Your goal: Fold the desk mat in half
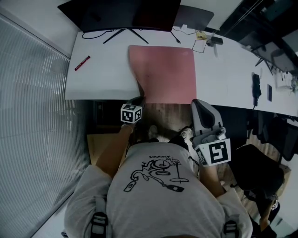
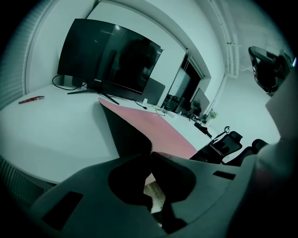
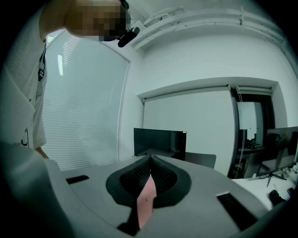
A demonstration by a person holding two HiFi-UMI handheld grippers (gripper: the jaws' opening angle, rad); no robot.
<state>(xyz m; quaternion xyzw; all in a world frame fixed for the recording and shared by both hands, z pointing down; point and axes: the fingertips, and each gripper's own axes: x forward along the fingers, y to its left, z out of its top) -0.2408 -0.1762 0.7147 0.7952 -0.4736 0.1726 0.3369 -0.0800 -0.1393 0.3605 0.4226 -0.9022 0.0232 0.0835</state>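
The pink desk mat (image 1: 165,69) lies on the white desk (image 1: 102,76), reaching its near edge. My left gripper (image 1: 139,99) is shut on the mat's near left corner. In the left gripper view the jaws (image 2: 150,155) meet on the mat's edge, and the lifted corner shows its dark underside (image 2: 123,135) beside the pink top (image 2: 158,126). My right gripper (image 1: 195,102) is at the near right corner. In the right gripper view it points upward, and its jaws (image 3: 150,170) pinch a pink strip of mat (image 3: 146,197).
A black monitor (image 1: 121,14) stands at the desk's back edge, with cables and a grey laptop (image 1: 193,16) beside it. A red pen (image 1: 82,62) lies on the left. Black items (image 1: 256,86) sit on the right. A black chair (image 1: 253,172) stands at my right, window blinds at my left.
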